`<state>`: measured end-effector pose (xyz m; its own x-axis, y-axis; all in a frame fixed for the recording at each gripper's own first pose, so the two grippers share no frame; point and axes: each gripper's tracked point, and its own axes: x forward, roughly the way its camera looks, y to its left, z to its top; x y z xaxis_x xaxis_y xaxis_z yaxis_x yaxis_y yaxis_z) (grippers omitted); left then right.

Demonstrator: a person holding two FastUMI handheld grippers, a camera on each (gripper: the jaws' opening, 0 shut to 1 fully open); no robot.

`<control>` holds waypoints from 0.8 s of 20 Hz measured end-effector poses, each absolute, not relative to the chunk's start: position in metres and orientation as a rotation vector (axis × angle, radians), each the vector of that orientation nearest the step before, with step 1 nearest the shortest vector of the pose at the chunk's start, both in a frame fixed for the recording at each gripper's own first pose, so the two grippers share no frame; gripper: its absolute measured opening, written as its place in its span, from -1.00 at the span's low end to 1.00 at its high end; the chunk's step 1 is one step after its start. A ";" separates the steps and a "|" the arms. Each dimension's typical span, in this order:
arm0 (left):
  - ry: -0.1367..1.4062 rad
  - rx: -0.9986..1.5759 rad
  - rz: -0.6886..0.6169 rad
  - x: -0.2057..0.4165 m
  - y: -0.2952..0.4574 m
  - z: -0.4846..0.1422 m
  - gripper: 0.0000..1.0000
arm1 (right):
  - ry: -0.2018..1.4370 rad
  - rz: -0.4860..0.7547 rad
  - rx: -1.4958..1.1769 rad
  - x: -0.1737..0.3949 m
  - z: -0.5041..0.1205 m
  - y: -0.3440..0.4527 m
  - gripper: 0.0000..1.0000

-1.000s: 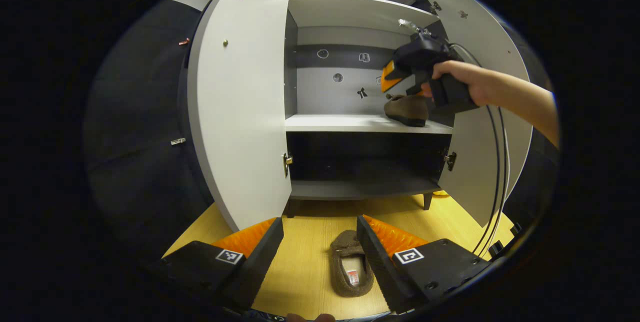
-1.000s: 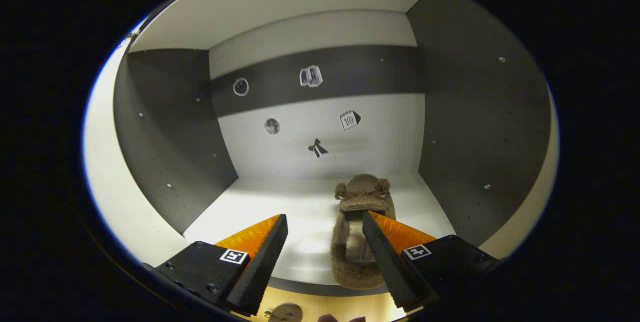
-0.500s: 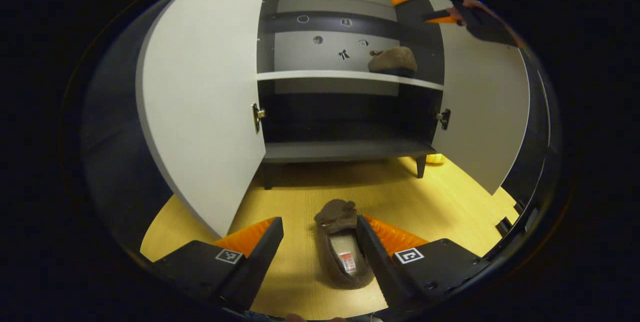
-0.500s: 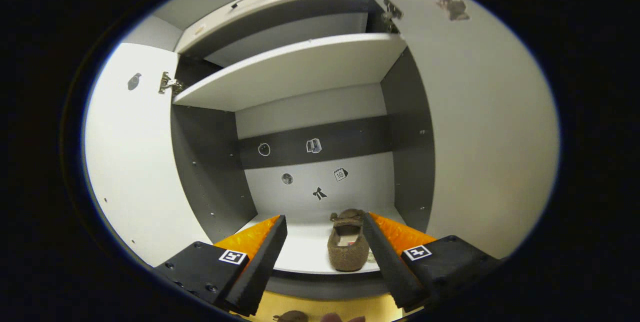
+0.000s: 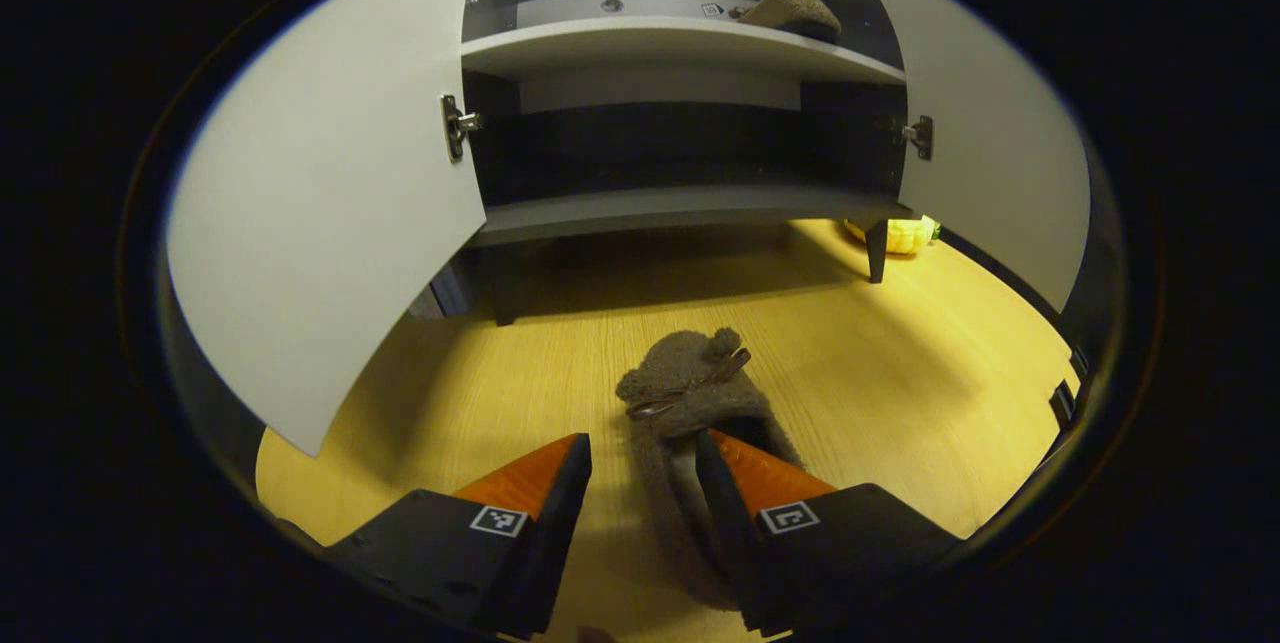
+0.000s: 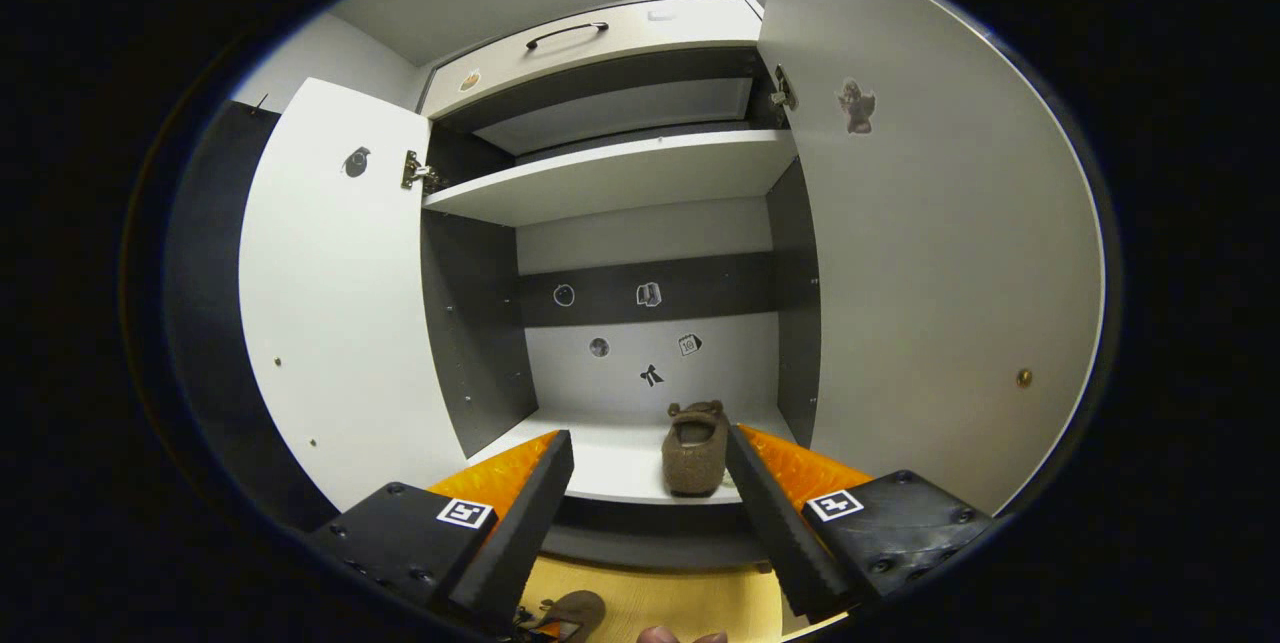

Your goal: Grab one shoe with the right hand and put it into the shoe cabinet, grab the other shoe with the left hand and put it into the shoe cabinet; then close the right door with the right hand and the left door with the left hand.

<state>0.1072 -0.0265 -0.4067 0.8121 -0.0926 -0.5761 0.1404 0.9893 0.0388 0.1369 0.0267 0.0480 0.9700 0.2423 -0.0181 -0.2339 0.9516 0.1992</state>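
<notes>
A brown fuzzy slipper (image 5: 685, 388) lies on the wooden floor, toe toward the shoe cabinet. My left gripper (image 5: 640, 458) is down over its heel end, open. One finger sits in the slipper's opening, the other stands on the floor side, with the slipper's side wall between them. The other slipper (image 6: 693, 443) rests on the cabinet's middle shelf (image 6: 620, 458), toward the right, and is seen high up in the left gripper view as the shelved slipper (image 5: 790, 11). My right gripper (image 6: 645, 453) hangs open outside the cabinet, holding nothing. Both doors, left (image 6: 340, 323) and right (image 6: 940, 273), stand open.
A drawer with a dark handle (image 6: 565, 28) tops the cabinet, above an upper shelf (image 6: 620, 173). The lower compartment (image 5: 690, 153) is dark. A yellow object (image 5: 895, 235) lies by the cabinet's right leg (image 5: 877, 258). Bare wooden floor (image 5: 900, 373) spreads to the right.
My left gripper dropped toward the floor slipper and its fingers narrowed around the side wall. My right gripper drew back out of the cabinet, leaving its slipper on the shelf.
</notes>
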 end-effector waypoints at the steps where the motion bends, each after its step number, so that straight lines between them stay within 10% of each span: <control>1: 0.613 0.068 -0.133 0.111 -0.030 -0.413 0.37 | 0.044 0.252 0.196 0.130 0.046 0.027 0.95; 16: 0.708 0.036 -0.056 0.128 -0.028 -0.412 -0.82 | 0.124 0.246 0.176 0.092 0.018 0.008 0.96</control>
<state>0.1277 -0.0278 -0.4124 0.7580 -0.0390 -0.6511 0.0636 0.9979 0.0142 0.0922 0.0085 0.0184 0.9625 0.2520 -0.1003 -0.2305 0.9548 0.1878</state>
